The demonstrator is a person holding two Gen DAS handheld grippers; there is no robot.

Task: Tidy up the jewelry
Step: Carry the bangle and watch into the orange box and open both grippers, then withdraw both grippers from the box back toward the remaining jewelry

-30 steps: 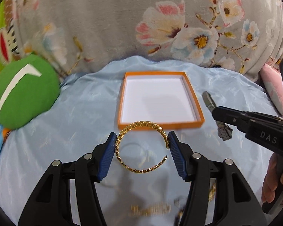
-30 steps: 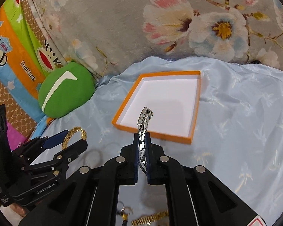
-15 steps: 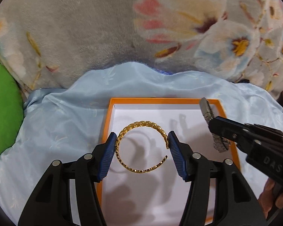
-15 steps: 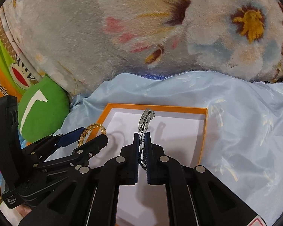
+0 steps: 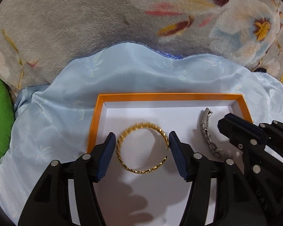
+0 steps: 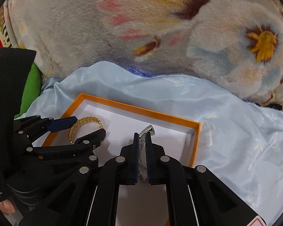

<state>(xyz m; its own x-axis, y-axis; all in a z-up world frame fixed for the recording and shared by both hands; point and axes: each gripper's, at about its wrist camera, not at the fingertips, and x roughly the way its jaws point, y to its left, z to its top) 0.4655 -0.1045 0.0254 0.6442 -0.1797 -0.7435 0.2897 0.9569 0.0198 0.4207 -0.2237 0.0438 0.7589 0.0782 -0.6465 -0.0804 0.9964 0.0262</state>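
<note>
Left tool (image 5: 142, 150) was opening, pads clear of the gold bangle (image 5: 141, 148); right tool (image 6: 141, 146) clenched the silver band (image 6: 144, 133) inside the orange-rimmed box (image 5: 171, 96).

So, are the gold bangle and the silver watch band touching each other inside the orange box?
Apart. The left wrist view shows a stretch of bare white floor of the orange box between the gold bangle and the silver watch band.

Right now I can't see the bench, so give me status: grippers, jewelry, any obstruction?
Left gripper opening, gold bangle loose between its pads, over the orange tray. Right gripper shut on silver watch band. Nothing in the way.
</note>
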